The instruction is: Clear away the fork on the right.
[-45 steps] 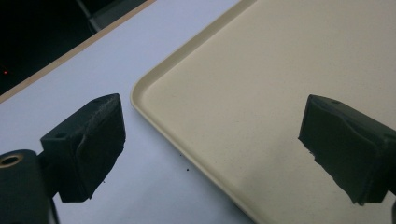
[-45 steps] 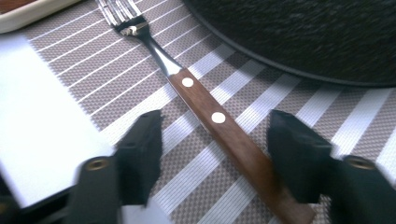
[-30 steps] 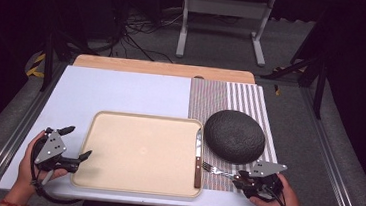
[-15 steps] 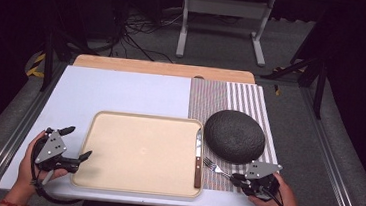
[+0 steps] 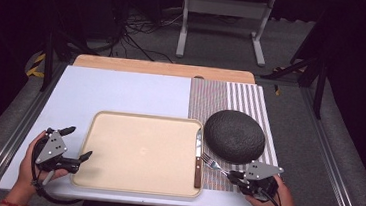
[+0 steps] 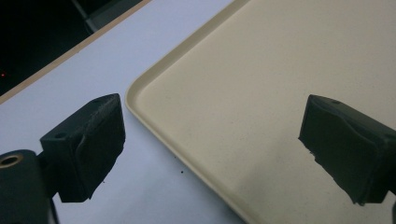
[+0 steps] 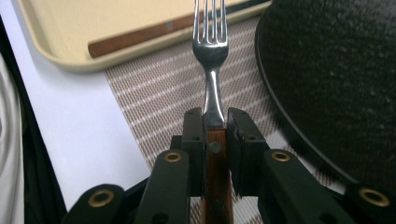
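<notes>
A fork (image 7: 211, 42) with a wooden handle lies on the striped placemat (image 5: 232, 95), tines pointing at the tray. My right gripper (image 5: 234, 177) is shut on its handle; the jaws have just been closing, and both pads (image 7: 194, 140) press the handle between them. A wood-handled knife (image 5: 198, 159) lies along the right inner edge of the beige tray (image 5: 137, 149). A dark round plate (image 5: 234, 135) sits on the placemat just beyond the fork. My left gripper (image 5: 79, 142) stands open astride the tray's left rim (image 6: 154, 84), with nothing gripped.
The white tabletop (image 5: 122, 90) extends behind the tray, with a wooden strip (image 5: 164, 68) along its far edge. Past the table are a metal stand and cables on the floor. The plate (image 7: 336, 70) lies close to the right of the fork.
The right gripper's jaws have narrowed onto the fork's handle. The left hand and gripper have stayed where they were.
</notes>
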Demonstrator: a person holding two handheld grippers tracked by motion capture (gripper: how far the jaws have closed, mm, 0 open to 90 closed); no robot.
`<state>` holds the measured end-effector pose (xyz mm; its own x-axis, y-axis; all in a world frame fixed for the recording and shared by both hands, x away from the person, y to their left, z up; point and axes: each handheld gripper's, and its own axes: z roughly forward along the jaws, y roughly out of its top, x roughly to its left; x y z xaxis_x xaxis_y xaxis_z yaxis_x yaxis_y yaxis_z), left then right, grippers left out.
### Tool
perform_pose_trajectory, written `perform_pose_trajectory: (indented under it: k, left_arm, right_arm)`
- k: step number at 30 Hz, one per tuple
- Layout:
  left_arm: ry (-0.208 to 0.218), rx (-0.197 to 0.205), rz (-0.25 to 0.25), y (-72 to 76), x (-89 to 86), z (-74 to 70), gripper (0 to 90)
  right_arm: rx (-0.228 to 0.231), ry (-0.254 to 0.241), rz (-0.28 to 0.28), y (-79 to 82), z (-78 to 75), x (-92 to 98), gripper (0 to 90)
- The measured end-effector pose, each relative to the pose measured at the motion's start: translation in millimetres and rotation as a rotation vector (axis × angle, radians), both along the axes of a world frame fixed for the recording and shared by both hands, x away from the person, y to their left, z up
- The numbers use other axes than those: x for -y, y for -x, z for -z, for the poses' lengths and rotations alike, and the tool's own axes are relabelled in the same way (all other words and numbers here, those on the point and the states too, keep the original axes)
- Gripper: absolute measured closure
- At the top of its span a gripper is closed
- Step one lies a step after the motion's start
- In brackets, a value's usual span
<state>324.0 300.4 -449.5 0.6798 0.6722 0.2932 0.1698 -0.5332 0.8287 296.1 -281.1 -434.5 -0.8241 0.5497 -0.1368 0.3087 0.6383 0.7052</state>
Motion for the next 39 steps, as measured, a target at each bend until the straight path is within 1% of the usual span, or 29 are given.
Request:
perform_pose_trajectory:
  k: [1, 2, 6, 8, 14, 15, 16, 17, 22, 24, 27, 29, 30, 34, 39]
  left_arm:
    - [0.002, -0.001, 0.002, 0.1, 0.0, 0.1, 7.9]
    - [-0.006, 0.007, 0.001, -0.1, -0.7, -0.5, 7.9]
    - [-0.001, 0.005, -0.002, -0.2, -1.0, -0.3, 7.9]
    - [0.002, 0.005, -0.006, -0.4, -1.2, -0.5, 7.9]
    - [0.008, 0.004, -0.005, 0.4, -1.4, -0.8, 7.8]
    - [0.008, 0.004, -0.005, 0.4, -1.4, -0.8, 7.8]
    - [0.006, 0.007, -0.005, 0.4, -1.8, -1.1, 7.8]
    - [0.007, 0.007, -0.004, 0.3, -2.0, -1.1, 7.8]
    - [0.005, 0.009, -0.002, 0.0, -2.6, -1.2, 7.8]
    - [0.006, 0.009, 0.001, 0.1, -2.3, -1.3, 7.8]
    - [0.005, 0.009, -0.001, 0.1, -2.5, -1.3, 7.8]
    - [0.006, 0.009, 0.001, 0.0, -2.4, -1.3, 7.8]
    - [0.006, 0.009, 0.001, 0.0, -2.4, -1.3, 7.8]
    - [0.006, 0.007, 0.0, 0.1, -2.3, -1.0, 7.8]
    - [0.016, 0.01, -0.004, 0.6, -2.9, -1.2, 7.8]
  right_arm:
    - [0.001, -0.003, 0.005, 0.1, -1.3, -2.1, 78.5]
    - [0.008, -0.008, 0.006, -0.4, -2.4, -4.2, 78.5]
    - [0.016, -0.025, 0.009, -2.6, -7.4, -13.1, 78.6]
    - [0.015, -0.037, 0.008, -5.3, -10.0, -19.7, 78.5]
    - [0.02, -0.048, 0.0, -16.8, -15.9, -43.5, 78.5]
    - [0.025, -0.045, 0.006, -18.9, -16.9, -48.7, 78.5]
    - [0.025, -0.045, 0.006, -18.9, -16.9, -48.7, 78.5]
    - [0.027, -0.044, 0.006, -20.8, -17.6, -52.9, 78.5]
    - [0.038, -0.051, -0.008, -29.4, -22.2, -72.7, 78.5]
    - [0.049, -0.039, -0.006, -31.4, -23.4, -78.8, 78.5]
    - [0.052, -0.033, -0.017, -34.9, -24.9, -90.9, 78.5]
    - [0.056, -0.038, -0.023, -37.1, -25.7, -98.6, 78.5]
    - [0.056, -0.038, -0.023, -37.1, -25.7, -98.6, 78.5]
    - [0.058, -0.041, -0.031, -40.0, -28.0, -112.5, 78.5]
    - [0.058, -0.031, -0.061, -43.3, -29.9, -131.6, 78.5]
